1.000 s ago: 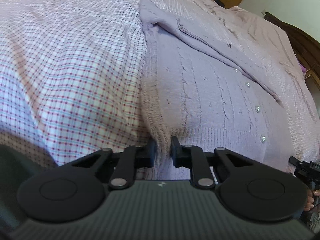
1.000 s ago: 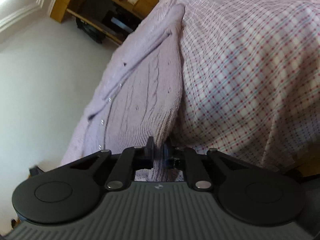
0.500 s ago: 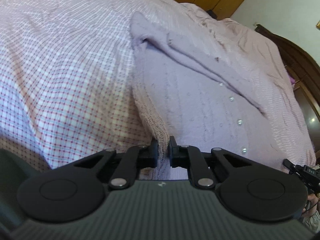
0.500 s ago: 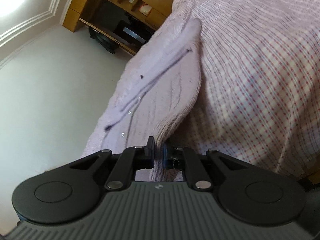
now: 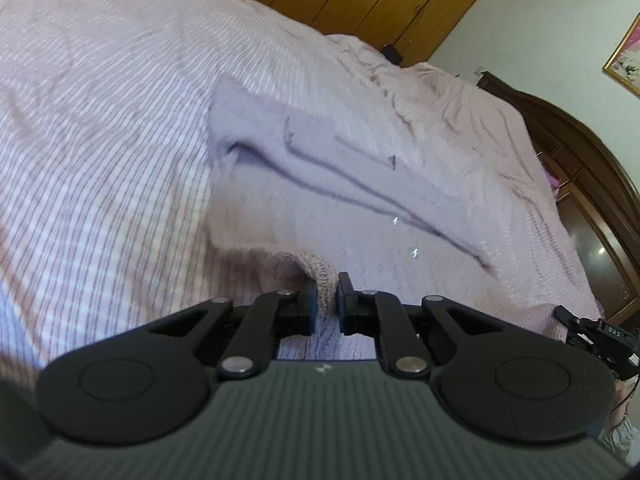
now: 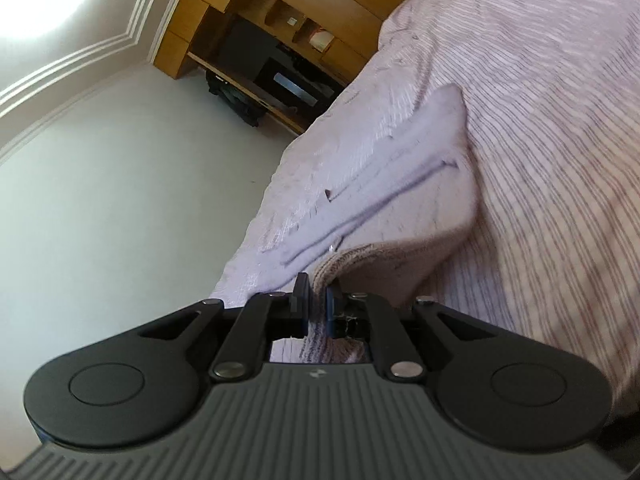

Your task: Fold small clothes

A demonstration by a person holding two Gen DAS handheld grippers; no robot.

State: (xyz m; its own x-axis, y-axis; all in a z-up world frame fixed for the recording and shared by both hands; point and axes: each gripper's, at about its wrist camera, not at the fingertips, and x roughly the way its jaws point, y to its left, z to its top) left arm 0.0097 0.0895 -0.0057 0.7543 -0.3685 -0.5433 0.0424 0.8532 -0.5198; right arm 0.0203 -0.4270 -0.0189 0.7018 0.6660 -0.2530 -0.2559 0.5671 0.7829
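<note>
The lilac cable-knit cardigan with small pearl buttons (image 5: 320, 200) lies on the bed with the pink-and-white checked cover (image 5: 100, 140), spreading from the middle of the left wrist frame toward the lower right, its sleeves folded across the chest. Its ribbed hem is lifted off the cover: the left gripper (image 5: 326, 300) has its jaws pinching one hem corner at lower centre, and the right gripper (image 6: 318, 304) has its jaws pressed on the other corner at lower centre of its own frame. Judging by the raised hem, the step in hand is the bottom-to-top fold. The next move calls for both corners travelling together, level, toward the collar end in the upper middle of the frame, then letting go once hem meets shoulders. Open cover stretches across the whole left half of the left wrist frame, so there is room. In the right wrist frame the bed's edge runs just left of the cardigan, with bare floor (image 6: 120, 200) beyond, so drift that way risks a slide off.
</note>
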